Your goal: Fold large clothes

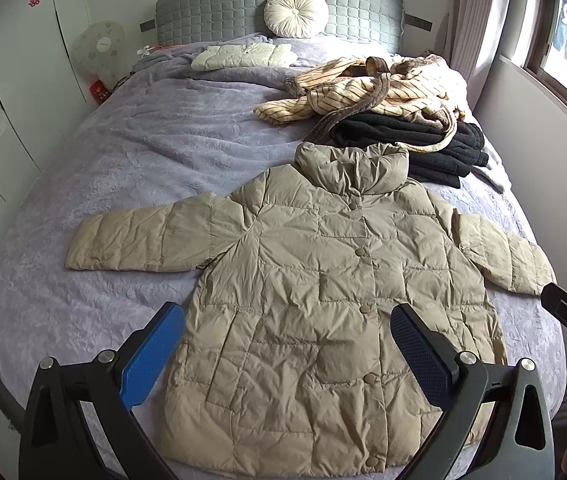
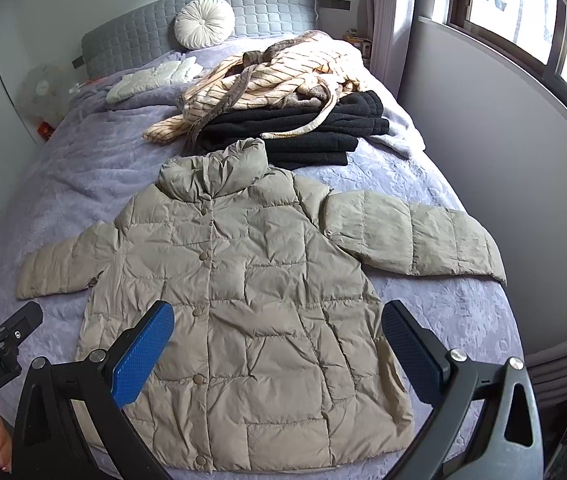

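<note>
Left wrist view shows a bed [image 1: 83, 168] covered by a lavender textured blanket, with a grey quilted headboard [image 1: 235, 8] at the far end. A beige puffer jacket [image 1: 323, 280] lies flat on the near half of the bed, front side up, buttons fastened, collar pointing far and hem near. Both sleeves extend outward: the left sleeve [image 1: 131, 244] lies roughly straight to the left, and the right sleeve [image 1: 503, 256] angles toward the right edge of the bed.

Far right of the collar, a striped cream garment [image 1: 363, 88] lies crumpled on top of a folded black garment [image 1: 423, 144]. The black garment lies just beside the jacket collar. A folded white garment [image 1: 243, 56] lies far left, near the headboard. A round white cushion [image 1: 296, 12] leans against the headboard.

Left gripper [image 1: 287, 344] hovers above the near part of the jacket, jaws spread wide, blue pads [image 1: 151, 356] gripping nothing. Right gripper [image 2: 277, 340] hovers likewise above the jacket hem area, jaws spread wide and holding nothing. Neither gripper visibly touches the fabric.
</note>
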`<act>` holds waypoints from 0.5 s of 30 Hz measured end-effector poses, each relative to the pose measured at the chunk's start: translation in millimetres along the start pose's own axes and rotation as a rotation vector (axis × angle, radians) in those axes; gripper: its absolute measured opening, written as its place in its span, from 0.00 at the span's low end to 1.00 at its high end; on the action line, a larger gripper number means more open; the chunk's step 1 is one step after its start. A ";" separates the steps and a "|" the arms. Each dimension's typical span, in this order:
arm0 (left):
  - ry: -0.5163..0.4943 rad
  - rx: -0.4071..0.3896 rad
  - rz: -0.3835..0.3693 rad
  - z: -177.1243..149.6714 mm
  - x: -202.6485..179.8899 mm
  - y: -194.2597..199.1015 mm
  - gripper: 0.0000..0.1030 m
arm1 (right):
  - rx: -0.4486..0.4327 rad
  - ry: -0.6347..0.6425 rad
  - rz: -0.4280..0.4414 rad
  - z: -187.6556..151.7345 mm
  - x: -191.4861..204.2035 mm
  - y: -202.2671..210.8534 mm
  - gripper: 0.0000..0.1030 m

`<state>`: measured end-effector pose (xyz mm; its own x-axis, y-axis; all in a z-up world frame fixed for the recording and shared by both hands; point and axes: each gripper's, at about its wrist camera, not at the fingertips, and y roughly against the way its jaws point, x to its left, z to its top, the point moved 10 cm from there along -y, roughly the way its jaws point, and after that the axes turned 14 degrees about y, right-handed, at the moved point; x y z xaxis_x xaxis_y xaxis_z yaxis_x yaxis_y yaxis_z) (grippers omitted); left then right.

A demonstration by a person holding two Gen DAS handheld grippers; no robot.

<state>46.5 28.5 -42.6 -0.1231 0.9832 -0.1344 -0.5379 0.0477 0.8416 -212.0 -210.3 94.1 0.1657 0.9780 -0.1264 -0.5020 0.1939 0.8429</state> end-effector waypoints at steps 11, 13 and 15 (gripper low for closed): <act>-0.001 0.000 0.000 -0.4 1.9 -1.0 1.00 | 0.005 -0.006 0.002 -4.0 1.5 0.4 1.00; 0.000 0.001 0.000 -0.3 1.9 -1.0 1.00 | 0.007 -0.005 0.005 -3.9 1.5 0.4 1.00; 0.000 0.001 0.000 -0.3 2.0 -1.0 1.00 | 0.006 -0.005 0.004 -4.1 2.2 0.7 1.00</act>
<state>46.6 30.4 -43.8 -0.1232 0.9833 -0.1339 -0.5371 0.0474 0.8422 -215.4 -207.7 92.2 0.1684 0.9783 -0.1207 -0.4974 0.1900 0.8465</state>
